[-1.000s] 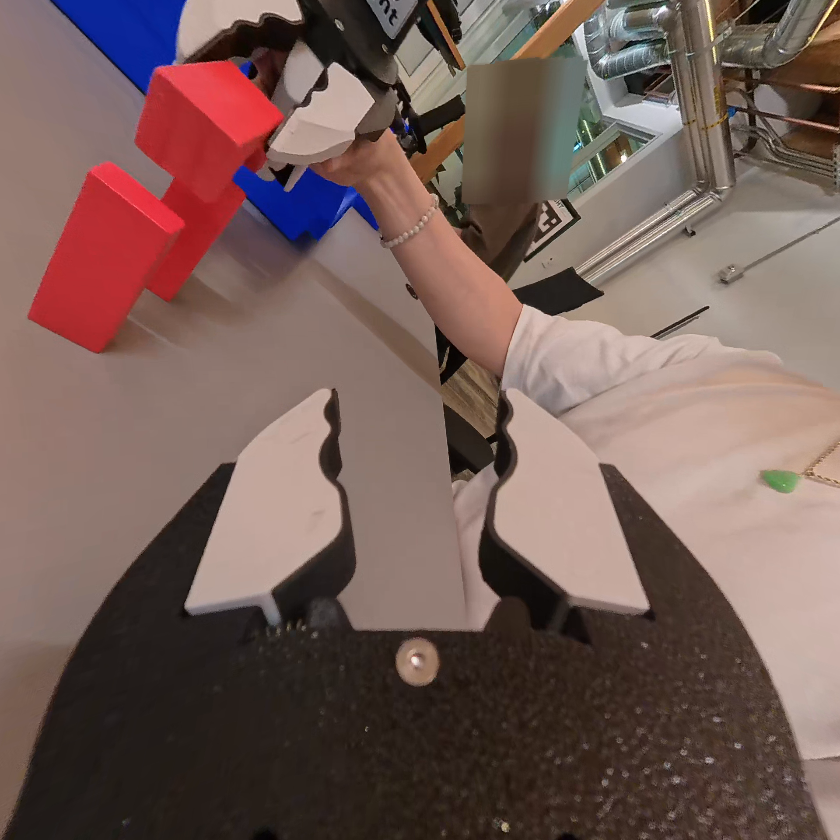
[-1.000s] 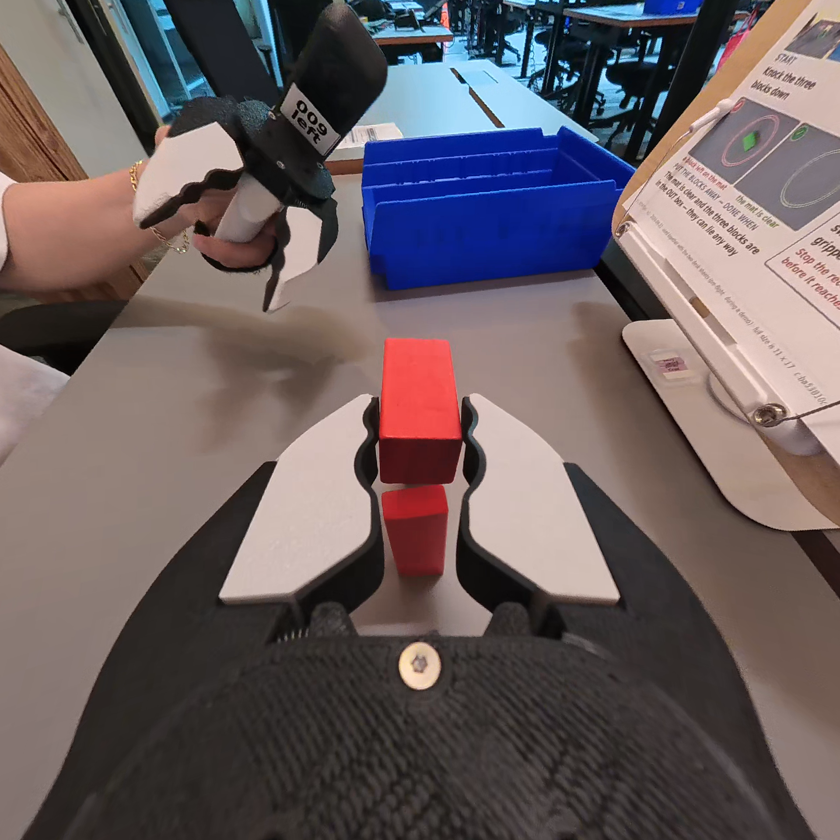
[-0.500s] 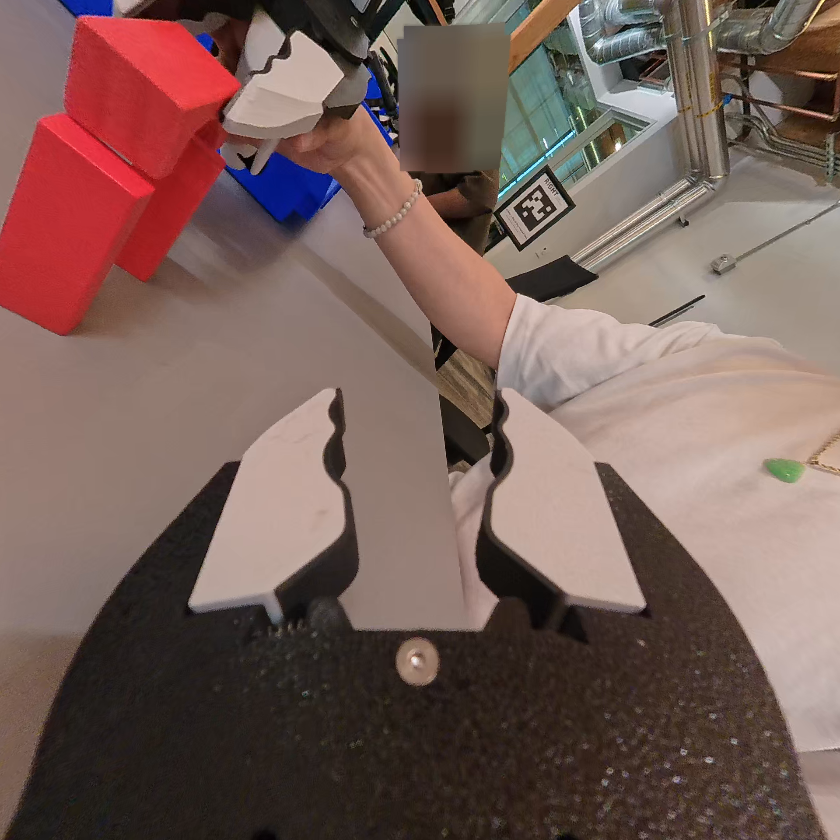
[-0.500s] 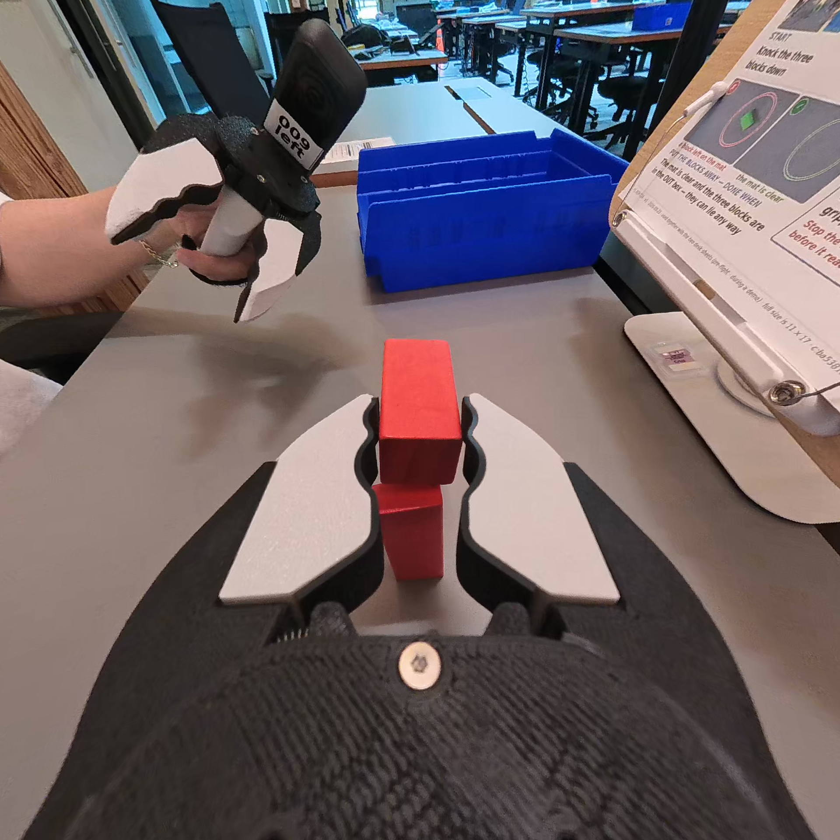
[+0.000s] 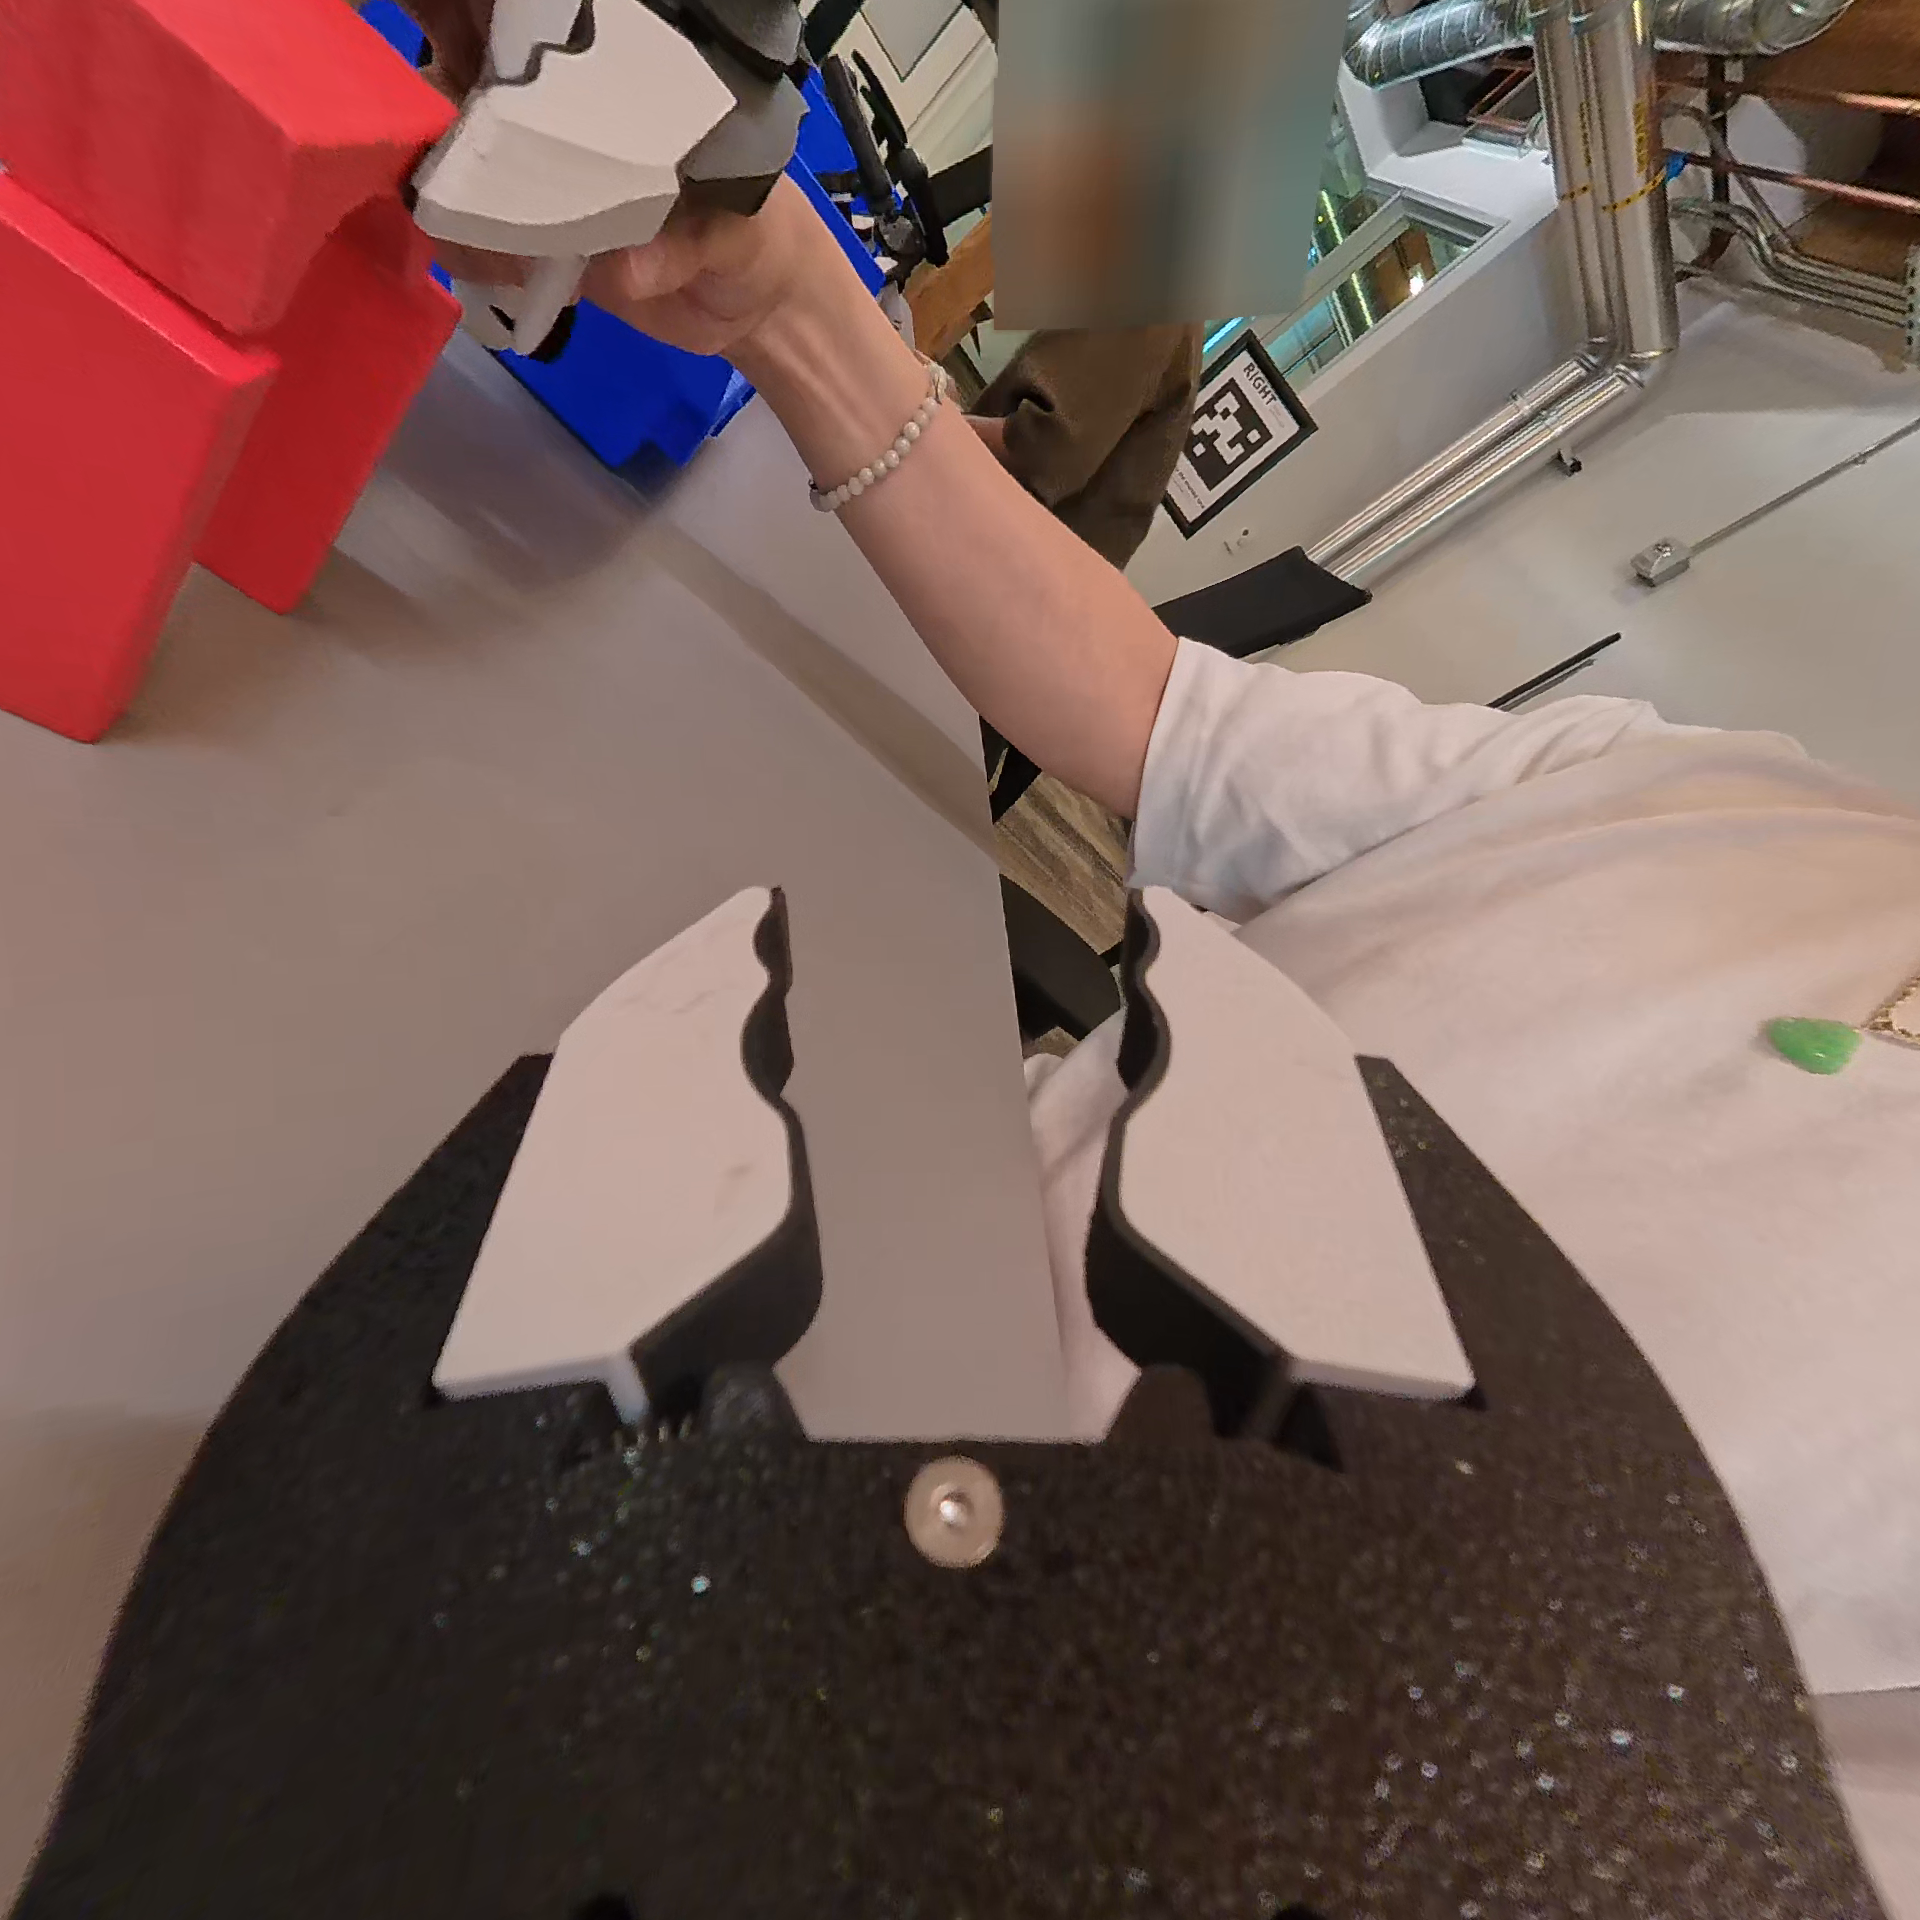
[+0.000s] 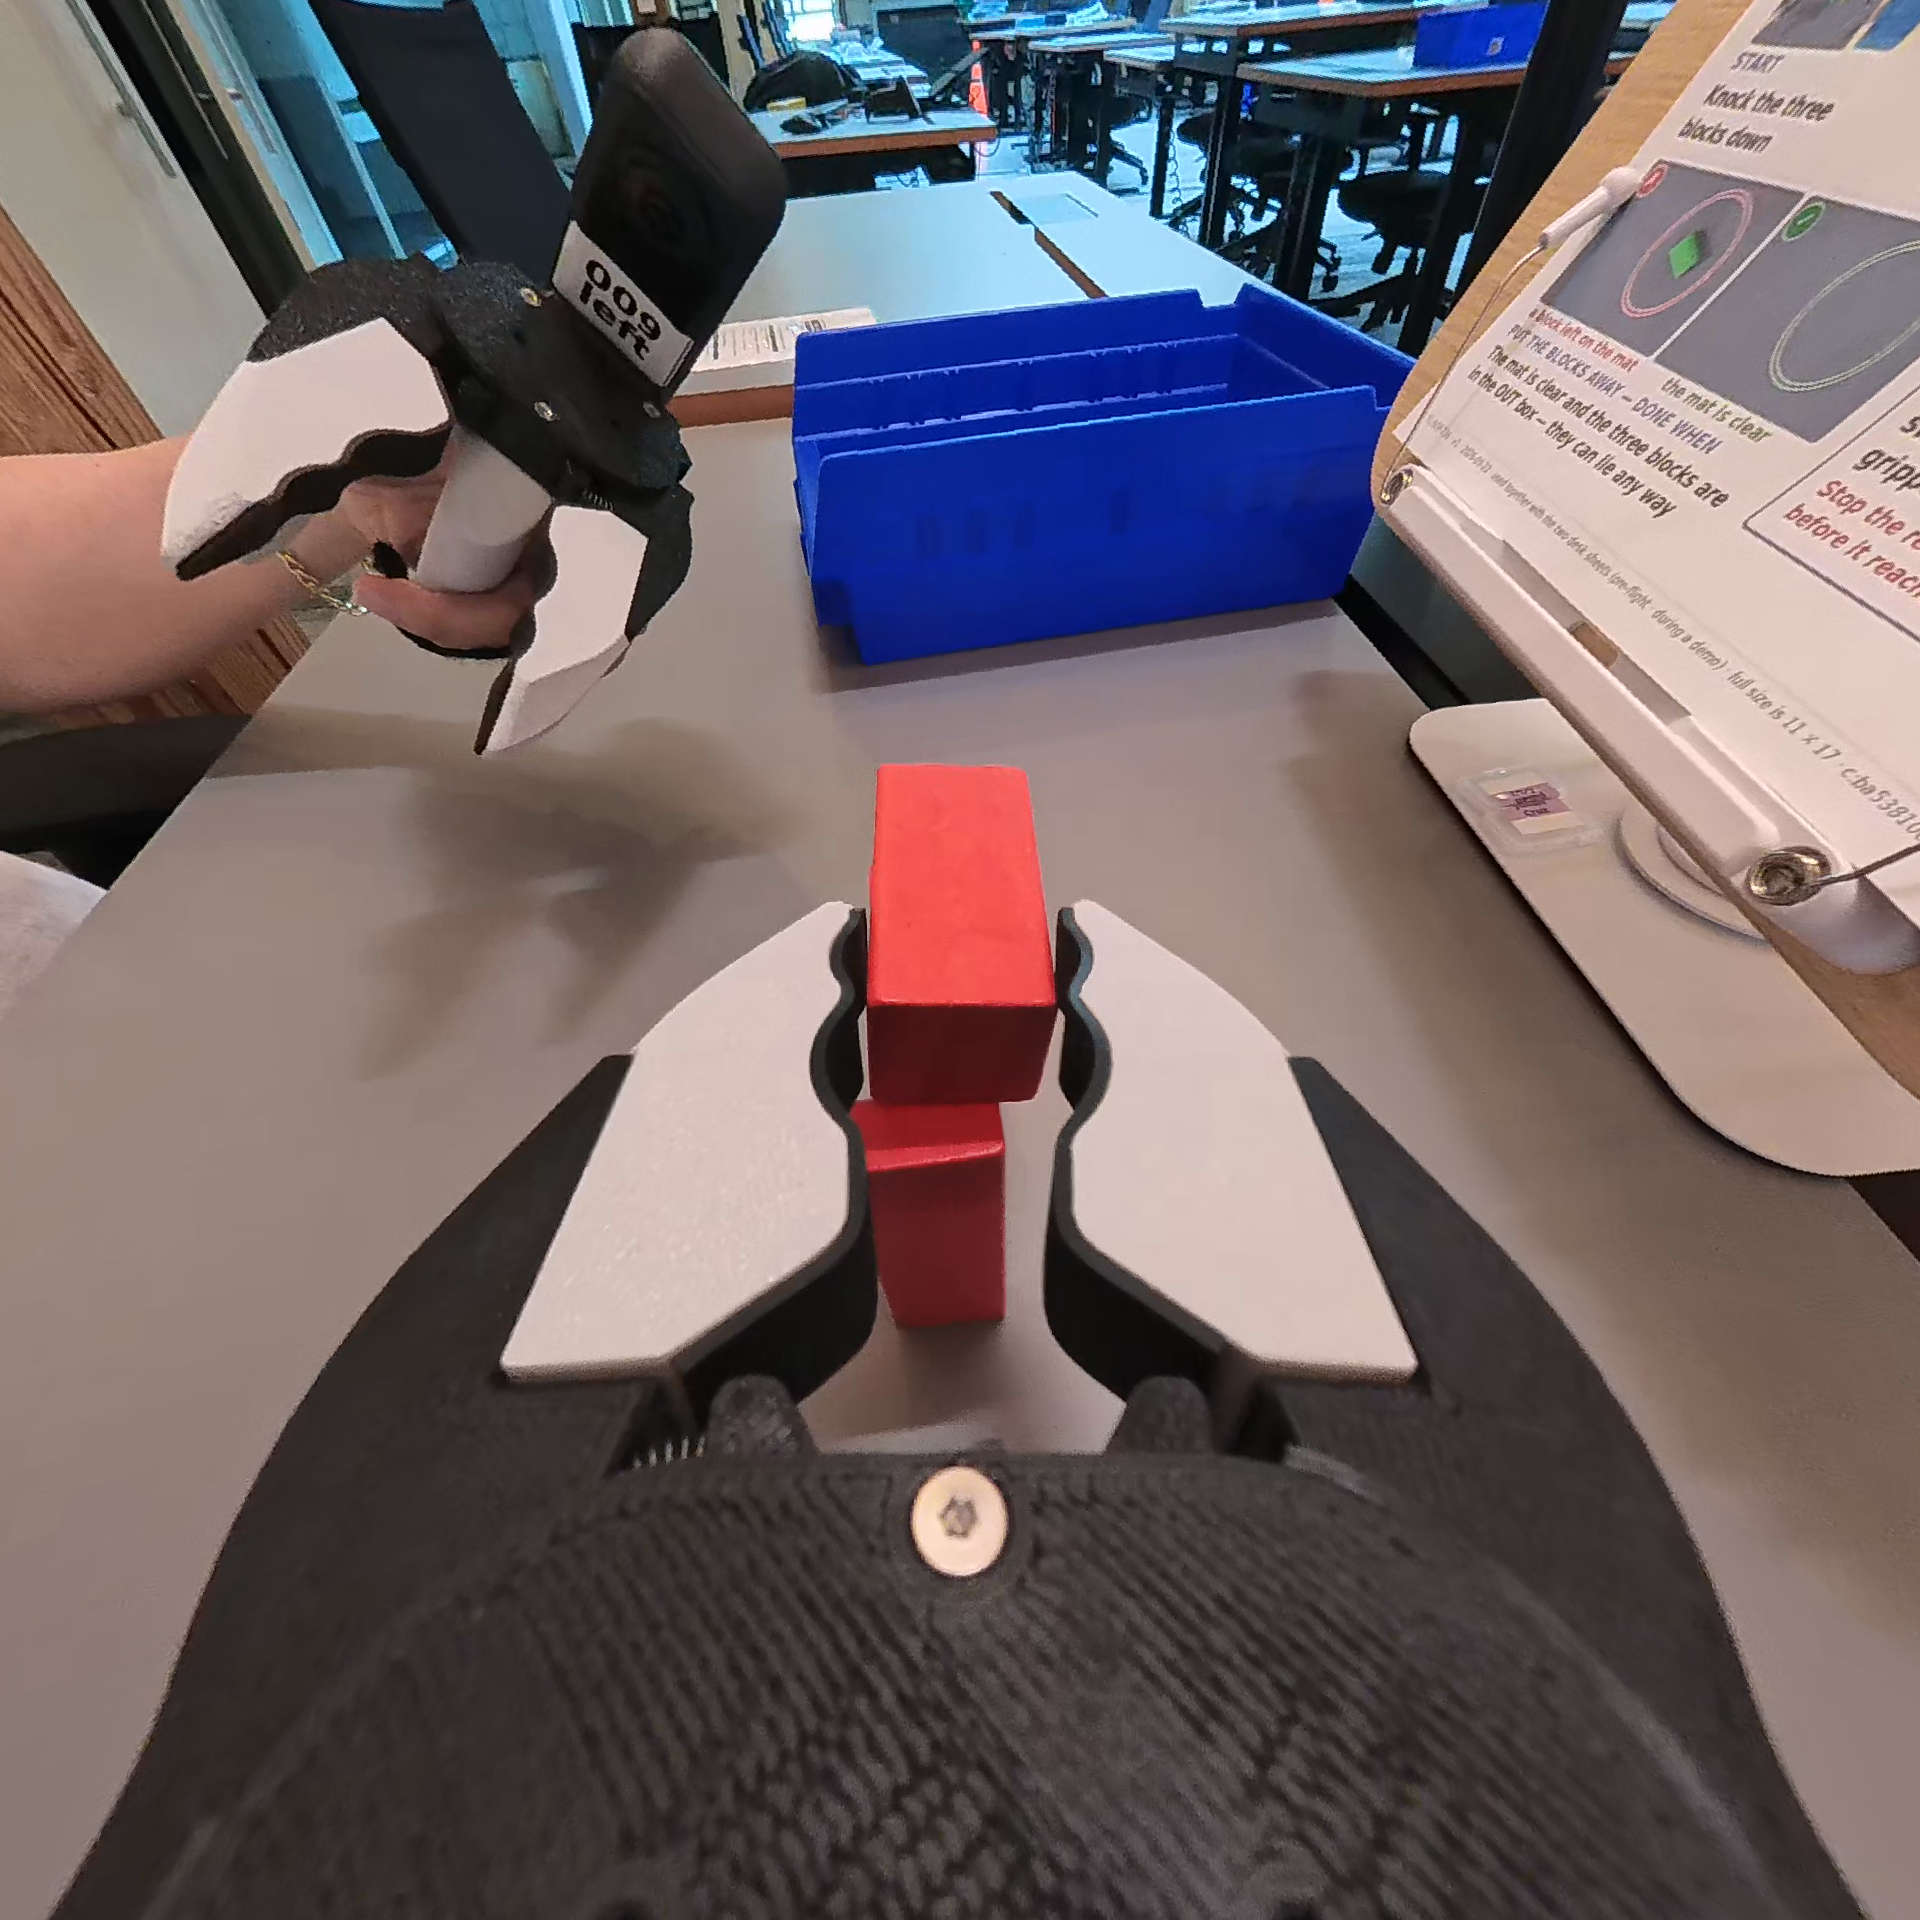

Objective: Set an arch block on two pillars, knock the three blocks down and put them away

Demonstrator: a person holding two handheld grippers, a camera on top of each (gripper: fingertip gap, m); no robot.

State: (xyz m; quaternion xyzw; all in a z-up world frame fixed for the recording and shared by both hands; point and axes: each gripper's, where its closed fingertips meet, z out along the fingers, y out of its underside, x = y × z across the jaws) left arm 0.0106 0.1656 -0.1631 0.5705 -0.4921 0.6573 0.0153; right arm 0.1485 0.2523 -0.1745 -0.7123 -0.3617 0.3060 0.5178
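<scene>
A red block (image 6: 958, 935), long axis toward 12 o'clock, is pinched by the right hand-held gripper (image 6: 958, 966) above an upright block (image 6: 940, 1216); the left hand-held gripper (image 5: 956, 935) is spread, empty, at 10 o'clock.

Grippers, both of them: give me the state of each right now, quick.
Left gripper: open, empty, raised above the grey table.
Right gripper: shut on the red block, held above another upright red block.

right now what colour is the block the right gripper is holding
Red. The block clamped in the right gripper shows best in the right wrist view.
</scene>
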